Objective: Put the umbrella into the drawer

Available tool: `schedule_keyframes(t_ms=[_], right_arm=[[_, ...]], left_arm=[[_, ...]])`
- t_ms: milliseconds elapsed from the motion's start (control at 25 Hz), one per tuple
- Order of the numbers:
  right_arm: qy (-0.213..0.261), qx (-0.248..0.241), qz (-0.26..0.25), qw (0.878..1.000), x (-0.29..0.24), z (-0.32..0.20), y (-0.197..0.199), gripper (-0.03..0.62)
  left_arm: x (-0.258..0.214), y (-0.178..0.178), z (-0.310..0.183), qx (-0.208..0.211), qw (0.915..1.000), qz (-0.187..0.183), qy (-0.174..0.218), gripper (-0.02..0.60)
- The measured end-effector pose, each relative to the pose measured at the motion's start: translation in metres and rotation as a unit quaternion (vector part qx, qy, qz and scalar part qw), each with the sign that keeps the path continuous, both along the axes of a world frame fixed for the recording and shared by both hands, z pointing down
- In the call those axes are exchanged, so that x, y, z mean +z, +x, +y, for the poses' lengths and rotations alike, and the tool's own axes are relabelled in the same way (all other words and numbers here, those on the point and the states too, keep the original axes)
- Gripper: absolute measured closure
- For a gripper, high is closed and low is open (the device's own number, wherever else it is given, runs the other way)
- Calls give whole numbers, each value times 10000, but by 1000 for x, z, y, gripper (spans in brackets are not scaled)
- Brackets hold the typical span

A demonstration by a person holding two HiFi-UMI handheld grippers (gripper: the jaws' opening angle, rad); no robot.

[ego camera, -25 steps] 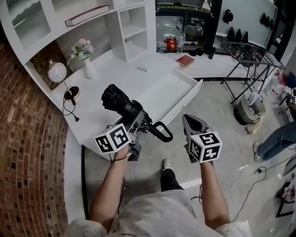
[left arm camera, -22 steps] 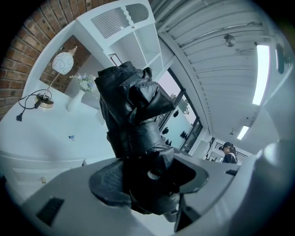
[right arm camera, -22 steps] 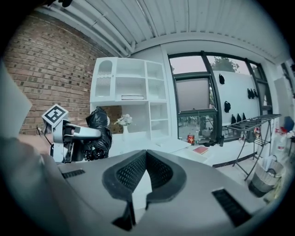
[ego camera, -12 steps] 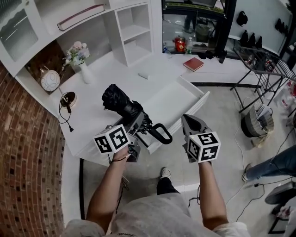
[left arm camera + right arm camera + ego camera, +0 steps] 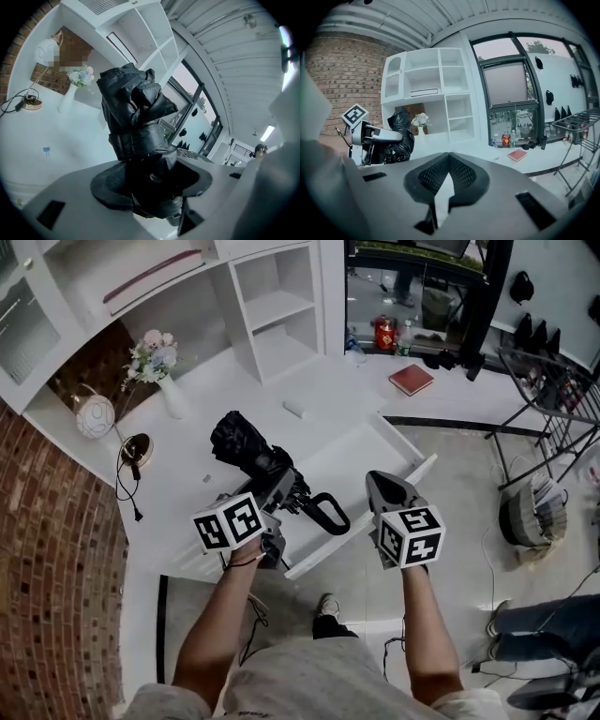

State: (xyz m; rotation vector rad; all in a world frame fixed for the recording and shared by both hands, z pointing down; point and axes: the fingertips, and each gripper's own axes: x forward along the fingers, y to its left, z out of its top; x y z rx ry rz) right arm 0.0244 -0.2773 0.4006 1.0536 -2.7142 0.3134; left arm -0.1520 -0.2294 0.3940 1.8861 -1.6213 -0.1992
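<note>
The folded black umbrella [image 5: 251, 454] is clamped in the fingers of the left gripper [image 5: 278, 491] and held over the bench [image 5: 187, 465], beside the open drawer [image 5: 361, 451]. The right gripper [image 5: 380, 486] is closed on nothing. If the umbrella is lowered askew, its hooked handle could be caught on the drawer's rim.

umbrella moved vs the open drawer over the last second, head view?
Yes. The umbrella, clamped in the left claw, has travelled forward: its hooked handle now overlaps the open drawer front partway along; earlier it hung by that front's near end.
</note>
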Motion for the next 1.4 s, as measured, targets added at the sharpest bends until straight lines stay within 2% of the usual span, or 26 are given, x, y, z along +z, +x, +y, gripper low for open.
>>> schedule_keyframes(t_ms=[360, 800, 1080, 1400], right_arm=[[-112, -143, -46, 9998, 9, -44, 1, 591], [-270, -11, -207, 9994, 19, -61, 0, 591], [-251, 426, -157, 9987, 18, -69, 1, 591], [-229, 1263, -130, 9916, 13, -69, -9, 590]], left_arm=[[6, 2, -38, -117, 9997, -129, -146, 325], [13, -2, -52, -46, 9993, -226, -281, 325], [16, -9, -71, 332, 9990, -168, -232, 325], [22, -26, -96, 1142, 9932, -27, -208, 325]])
